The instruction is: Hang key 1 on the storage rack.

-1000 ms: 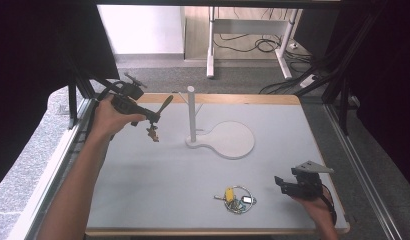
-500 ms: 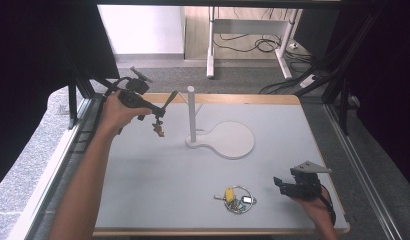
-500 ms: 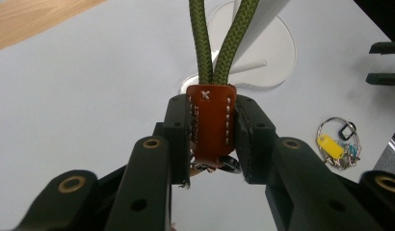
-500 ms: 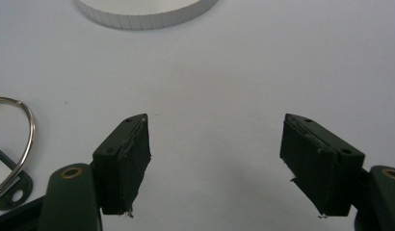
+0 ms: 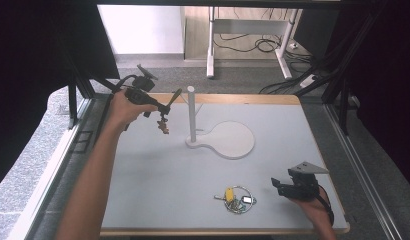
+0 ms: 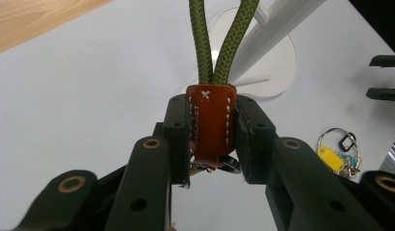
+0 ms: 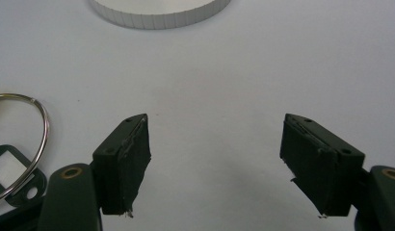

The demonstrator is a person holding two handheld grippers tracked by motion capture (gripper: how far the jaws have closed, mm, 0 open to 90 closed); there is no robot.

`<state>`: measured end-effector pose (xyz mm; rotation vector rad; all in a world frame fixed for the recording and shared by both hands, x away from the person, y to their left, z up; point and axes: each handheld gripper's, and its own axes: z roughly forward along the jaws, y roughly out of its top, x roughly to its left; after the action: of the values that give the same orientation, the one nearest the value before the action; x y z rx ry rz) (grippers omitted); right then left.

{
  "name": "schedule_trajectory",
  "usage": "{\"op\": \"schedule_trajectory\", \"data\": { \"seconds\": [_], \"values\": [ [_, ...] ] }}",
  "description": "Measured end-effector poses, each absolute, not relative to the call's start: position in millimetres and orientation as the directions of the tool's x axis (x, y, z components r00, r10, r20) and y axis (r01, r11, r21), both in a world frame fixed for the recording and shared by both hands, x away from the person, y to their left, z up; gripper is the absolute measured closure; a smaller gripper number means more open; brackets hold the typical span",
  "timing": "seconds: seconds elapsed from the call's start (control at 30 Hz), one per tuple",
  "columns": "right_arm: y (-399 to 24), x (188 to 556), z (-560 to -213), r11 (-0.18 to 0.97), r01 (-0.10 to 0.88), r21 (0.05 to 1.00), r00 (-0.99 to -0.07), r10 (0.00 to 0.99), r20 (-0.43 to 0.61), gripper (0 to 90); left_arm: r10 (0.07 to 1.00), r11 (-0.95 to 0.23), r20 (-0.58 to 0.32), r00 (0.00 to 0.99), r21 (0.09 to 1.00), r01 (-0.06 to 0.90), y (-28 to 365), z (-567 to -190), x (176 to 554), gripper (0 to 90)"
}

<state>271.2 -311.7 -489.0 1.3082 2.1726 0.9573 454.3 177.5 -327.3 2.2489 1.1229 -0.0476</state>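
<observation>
Right now my left gripper (image 5: 165, 106) is held up off the table at the far-left corner, forearm stretched long from the near edge, jaws pointing toward the white post (image 5: 191, 112). Its pads are clamped on the brown leather tab (image 6: 211, 122) of a keychain; the olive cord loop (image 6: 223, 41) runs out past the jaw tips. From the high view the keychain (image 5: 163, 125) just dangles below the jaws, clear of the tabletop and a bit left of the post, not touching it.

My right gripper (image 5: 285, 187) sits low at the near-right, hand resting by the table edge, jaws spread wide w/ nothing between them (image 7: 215, 163).

Left gripper view gives me the grip detail: tab stitching, both pads pressing its sides, a small peg sticking off the post, plus the round white base (image 6: 277, 67) behind. High view can't resolve that; it does give the layout. Right gripper view shows bare mat ahead, the base rim (image 7: 157, 12) at the top, and part of a metal key ring (image 7: 22, 144) to its left.

Room-wise: the key bunch (image 5: 235, 198) lies near-centre, just left of the right gripper, apart from it. Open mat between post and left edge; wooden table edge (image 5: 243, 99) runs close behind the post.
</observation>
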Motion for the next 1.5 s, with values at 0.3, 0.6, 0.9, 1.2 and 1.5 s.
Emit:
{"op": "schedule_trajectory", "data": {
  "seconds": [0.3,0.6,0.9,1.2,1.5],
  "values": [
    [-312.2,271.7,-490.3,0.317,0.595,0.739,-0.46,0.888,-0.011,26.1,0.702,-0.471,-0.28,0.654,0.505,0.723,168.7,-331.8,453.2,69.5],
    [-308.8,271.8,-489.6,0.325,0.591,0.738,-0.473,0.881,-0.009,26.1,0.703,-0.489,-0.266,0.66,0.493,0.72,163.1,-338.7,453.0,69.3],
    [-309.9,271.8,-489.6,0.319,0.593,0.739,-0.472,0.882,-0.002,26.1,0.692,-0.502,-0.269,0.67,0.488,0.714,158.4,-347.6,453.0,69.1],
    [-310.3,271.9,-489.5,0.312,0.595,0.741,-0.474,0.881,0.009,26.0,0.69,-0.513,-0.258,0.676,0.484,0.709,153.2,-352.2,452.7,68.4],
    [-311.4,271.5,-489.0,0.309,0.596,0.741,-0.471,0.882,0.011,26.0,0.689,-0.513,-0.216,0.692,0.528,0.676,154.8,-352.9,442.3,55.7]
  ]
}}
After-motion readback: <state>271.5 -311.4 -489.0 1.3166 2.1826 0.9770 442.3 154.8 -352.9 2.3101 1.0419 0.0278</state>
